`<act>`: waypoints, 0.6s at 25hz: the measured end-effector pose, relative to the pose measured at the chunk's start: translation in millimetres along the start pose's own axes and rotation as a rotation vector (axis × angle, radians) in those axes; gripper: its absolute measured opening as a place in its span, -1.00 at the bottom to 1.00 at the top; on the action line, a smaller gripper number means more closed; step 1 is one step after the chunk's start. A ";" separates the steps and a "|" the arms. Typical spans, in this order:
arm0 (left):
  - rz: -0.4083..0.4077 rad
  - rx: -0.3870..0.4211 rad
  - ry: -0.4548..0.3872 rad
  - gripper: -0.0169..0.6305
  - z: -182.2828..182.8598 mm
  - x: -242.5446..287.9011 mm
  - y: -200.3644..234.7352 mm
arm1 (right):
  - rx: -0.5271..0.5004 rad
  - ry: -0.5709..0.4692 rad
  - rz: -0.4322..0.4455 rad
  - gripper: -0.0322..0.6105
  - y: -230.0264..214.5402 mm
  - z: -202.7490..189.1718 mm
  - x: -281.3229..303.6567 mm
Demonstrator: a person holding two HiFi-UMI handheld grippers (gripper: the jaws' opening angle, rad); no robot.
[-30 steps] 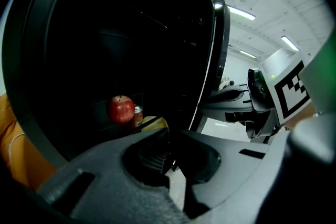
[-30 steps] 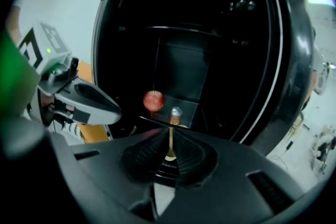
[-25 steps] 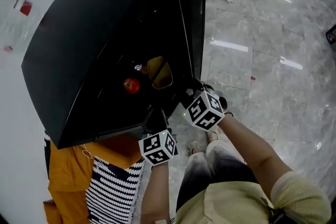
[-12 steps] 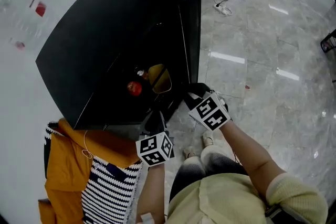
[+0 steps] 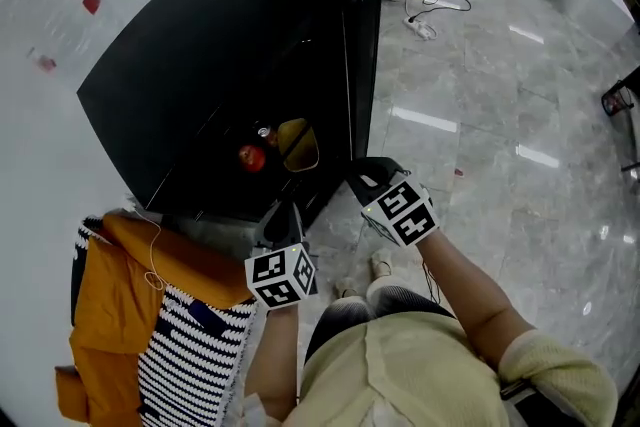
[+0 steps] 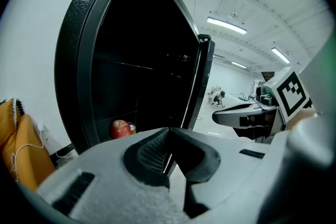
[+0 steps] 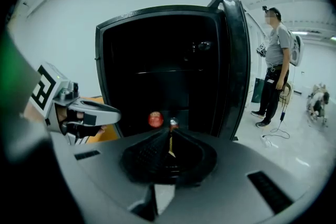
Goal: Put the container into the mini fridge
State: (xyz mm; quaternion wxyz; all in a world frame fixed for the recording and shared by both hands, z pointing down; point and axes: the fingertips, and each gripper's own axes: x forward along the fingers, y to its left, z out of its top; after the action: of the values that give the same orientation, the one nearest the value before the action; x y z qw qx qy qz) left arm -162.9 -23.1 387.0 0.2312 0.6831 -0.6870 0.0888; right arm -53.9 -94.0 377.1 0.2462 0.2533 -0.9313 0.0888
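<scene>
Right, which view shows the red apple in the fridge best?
The left gripper view: the apple is largest and sharpest there, stem dimple visible. In the right gripper view it is a small blurred red ball; in the head view, a red spot from above.

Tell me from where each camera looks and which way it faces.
Head view: on the person's head, looking steeply down at the open fridge and floor; shows the left gripper and right gripper.
Left gripper view: on the left gripper, looking along its jaws into the fridge; shows those jaws, and the right gripper at right.
Right gripper view: on the right gripper, facing the fridge front; shows its jaws, and the left gripper at left.
Shared: all three see the apple in the fridge.
</scene>
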 end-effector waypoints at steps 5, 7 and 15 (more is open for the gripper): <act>-0.019 0.009 -0.006 -0.88 3.0 -9.3 -4.3 | 0.014 -0.016 -0.011 -0.79 0.0 5.5 -12.0; -0.028 0.012 -0.005 -0.88 2.4 -12.6 -6.2 | 0.029 -0.026 -0.007 -0.79 2.9 6.7 -16.8; -0.040 0.012 0.005 -0.88 -4.9 -24.2 -8.8 | 0.034 0.000 0.009 -0.80 16.2 -5.1 -33.2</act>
State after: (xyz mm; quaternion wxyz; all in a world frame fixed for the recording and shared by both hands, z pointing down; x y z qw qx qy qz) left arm -154.3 0.3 379.0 0.2307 0.6979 -0.6720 0.0902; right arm -35.2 -64.4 364.1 0.2413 0.2535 -0.9308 0.1055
